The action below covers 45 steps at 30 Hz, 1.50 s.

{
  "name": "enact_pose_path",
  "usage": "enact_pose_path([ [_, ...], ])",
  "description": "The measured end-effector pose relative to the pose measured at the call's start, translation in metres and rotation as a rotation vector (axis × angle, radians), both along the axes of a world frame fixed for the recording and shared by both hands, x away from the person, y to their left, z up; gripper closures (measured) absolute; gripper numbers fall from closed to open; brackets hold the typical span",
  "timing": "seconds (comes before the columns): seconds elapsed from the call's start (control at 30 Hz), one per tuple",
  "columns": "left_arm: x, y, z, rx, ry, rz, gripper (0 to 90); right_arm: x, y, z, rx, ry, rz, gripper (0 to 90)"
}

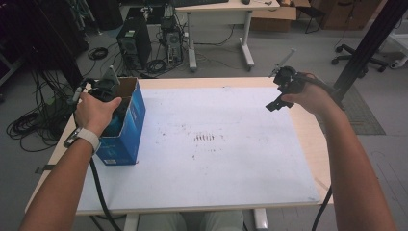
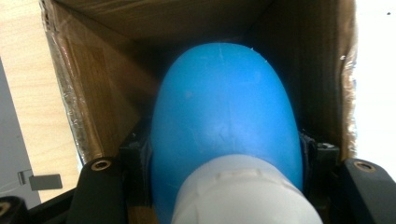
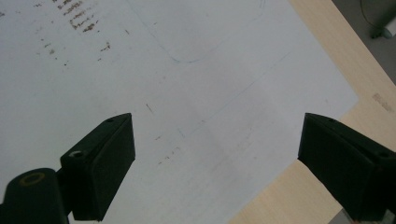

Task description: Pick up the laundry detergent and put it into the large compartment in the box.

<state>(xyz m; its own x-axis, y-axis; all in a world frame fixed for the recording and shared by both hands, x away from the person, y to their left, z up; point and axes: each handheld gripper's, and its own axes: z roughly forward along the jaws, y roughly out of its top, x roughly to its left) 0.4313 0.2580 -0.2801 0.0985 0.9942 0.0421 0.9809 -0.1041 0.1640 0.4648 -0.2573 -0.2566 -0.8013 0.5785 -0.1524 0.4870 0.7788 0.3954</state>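
Note:
A blue cardboard box [image 1: 130, 122] with an open top stands at the left of the table. My left gripper [image 1: 114, 111] reaches down into it from above, largely covered by the hand. In the left gripper view the brown inner walls of the box [image 2: 105, 93] surround my left gripper [image 2: 226, 158], which is shut on a blue rounded object [image 2: 224, 112] with a white end [image 2: 243, 191]. My right gripper [image 1: 274, 103] hangs above the table's right side. Its jaws stand wide apart with nothing between them, over the white sheet [image 3: 187, 93] in the right gripper view [image 3: 217, 154].
A white sheet [image 1: 216, 144] with faint dark marks covers most of the wooden table [image 1: 315, 144]. Beyond the far edge, computer towers [image 1: 134, 41] and cables sit on the floor by a desk [image 1: 221, 12]. A black post [image 1: 370, 38] rises at the right.

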Motion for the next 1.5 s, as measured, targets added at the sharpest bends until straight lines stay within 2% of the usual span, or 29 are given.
enact_pose_path([
  [0.63,0.0028,0.0079,-0.0023,-0.039,0.009,0.016,35.9,0.0001,0.0009,-0.0021,-0.003,0.004,0.002,10.8],
  [1.1,0.0036,0.009,-0.0036,-0.047,0.023,0.018,28.9,-0.0005,0.0015,-0.0029,-0.004,0.008,0.003,10.8],
  [1.5,0.0025,0.0092,0.0002,-0.051,0.018,0.018,28.4,-0.0012,0.0015,-0.0024,-0.002,0.006,0.005,10.8],
])
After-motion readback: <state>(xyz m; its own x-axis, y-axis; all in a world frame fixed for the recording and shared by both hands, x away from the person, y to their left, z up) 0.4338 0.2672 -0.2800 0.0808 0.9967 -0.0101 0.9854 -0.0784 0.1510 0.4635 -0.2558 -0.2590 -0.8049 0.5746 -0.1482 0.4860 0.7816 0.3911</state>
